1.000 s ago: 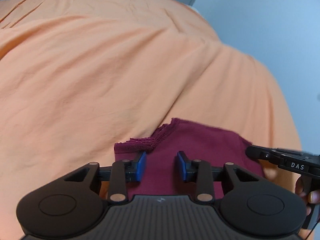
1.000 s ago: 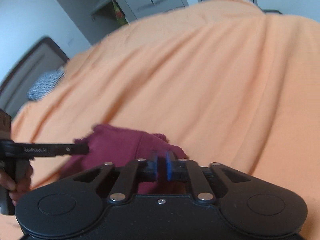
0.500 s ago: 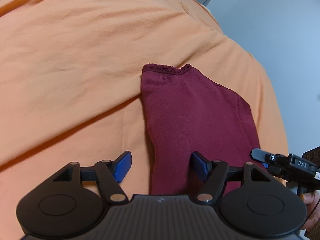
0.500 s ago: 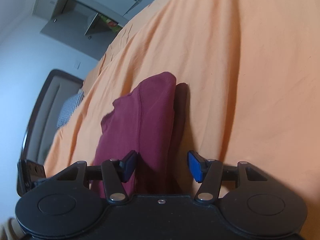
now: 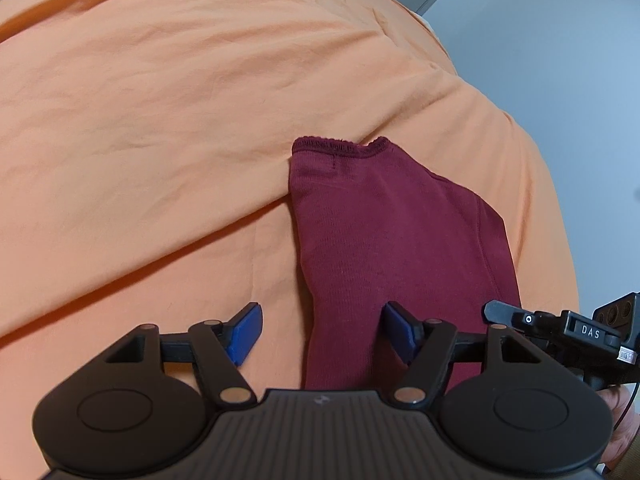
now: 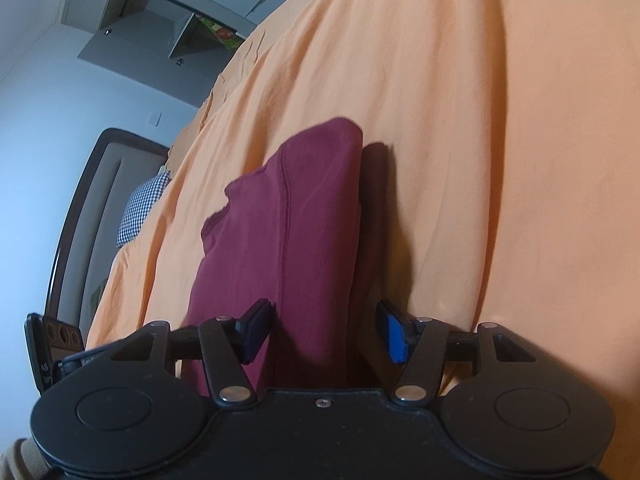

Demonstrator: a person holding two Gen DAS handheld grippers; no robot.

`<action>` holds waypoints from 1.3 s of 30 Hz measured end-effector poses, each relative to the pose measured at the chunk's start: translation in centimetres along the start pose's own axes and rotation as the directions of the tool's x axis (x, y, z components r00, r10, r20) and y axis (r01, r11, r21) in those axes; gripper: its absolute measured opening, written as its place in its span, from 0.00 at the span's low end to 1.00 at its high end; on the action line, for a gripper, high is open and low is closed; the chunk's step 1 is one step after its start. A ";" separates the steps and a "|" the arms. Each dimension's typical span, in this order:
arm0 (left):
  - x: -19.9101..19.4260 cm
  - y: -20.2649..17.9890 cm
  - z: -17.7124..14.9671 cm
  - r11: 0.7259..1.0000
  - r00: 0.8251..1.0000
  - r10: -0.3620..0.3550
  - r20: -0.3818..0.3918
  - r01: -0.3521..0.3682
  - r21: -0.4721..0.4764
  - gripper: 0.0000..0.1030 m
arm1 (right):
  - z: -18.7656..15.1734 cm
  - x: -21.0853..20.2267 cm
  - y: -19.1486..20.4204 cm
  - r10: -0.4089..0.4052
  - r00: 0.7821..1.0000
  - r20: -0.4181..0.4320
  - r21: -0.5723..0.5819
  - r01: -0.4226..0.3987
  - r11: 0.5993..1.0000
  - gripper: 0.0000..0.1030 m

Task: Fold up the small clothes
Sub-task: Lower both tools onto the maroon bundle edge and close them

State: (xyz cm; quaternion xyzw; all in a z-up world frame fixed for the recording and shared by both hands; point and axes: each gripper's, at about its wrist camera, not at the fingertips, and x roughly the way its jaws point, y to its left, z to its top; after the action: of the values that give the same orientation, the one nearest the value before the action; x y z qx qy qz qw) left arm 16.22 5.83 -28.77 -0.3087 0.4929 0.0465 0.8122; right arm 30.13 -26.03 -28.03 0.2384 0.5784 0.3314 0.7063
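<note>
A small maroon garment (image 5: 384, 232) lies folded on the orange bedsheet (image 5: 160, 128), its lace-trimmed hem at the far end. My left gripper (image 5: 322, 334) hovers open over its near edge, the cloth's left edge passing between the blue pads without being pinched. In the right wrist view the same maroon garment (image 6: 280, 232) stretches away from my right gripper (image 6: 325, 332), which is open with the cloth lying below and between its fingers. The right gripper's body (image 5: 576, 332) shows at the right edge of the left wrist view.
The orange bedsheet (image 6: 480, 140) covers the whole bed with soft wrinkles. A dark headboard (image 6: 80, 208) and a checkered pillow (image 6: 140, 208) lie at the left. Grey cupboards (image 6: 160, 32) stand beyond the bed, a pale wall to the right.
Both grippers have let go and opened; the right one was shut a second ago. They have pulled back and up, and the maroon garment now lies folded flat on the sheet.
</note>
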 end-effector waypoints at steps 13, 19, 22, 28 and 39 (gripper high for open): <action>-1.2 0.7 0.1 1.000 0.999 0.012 0.043 -0.013 0.008 0.72 | -1.1 -0.1 -0.4 0.016 1.000 -0.005 0.016 -0.016 1.000 0.59; -0.6 1.3 -0.3 1.000 1.000 0.003 0.022 -0.003 -0.002 0.75 | -1.4 -0.4 -0.5 0.025 1.000 -0.006 0.031 -0.024 0.999 0.59; -1.0 1.5 -0.5 1.000 1.000 -0.022 0.023 0.022 -0.021 0.75 | -1.8 -0.6 -0.5 0.032 0.999 -0.012 0.027 -0.032 0.999 0.59; -0.9 2.2 -1.4 0.994 0.995 -0.101 0.004 0.101 -0.042 0.75 | -2.3 -1.0 -0.9 0.047 0.999 -0.009 0.039 -0.047 0.998 0.59; 5.8 -1.3 0.5 0.985 0.982 -0.164 -0.092 0.168 0.034 0.71 | -0.3 1.1 -0.9 0.046 0.998 -0.035 0.032 -0.045 0.998 0.43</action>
State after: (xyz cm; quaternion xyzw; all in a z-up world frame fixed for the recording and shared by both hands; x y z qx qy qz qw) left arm 20.05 3.78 -32.82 -0.3336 0.5019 -0.0453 0.7967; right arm 30.18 -25.83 -29.49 0.2564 0.5904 0.3428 0.6842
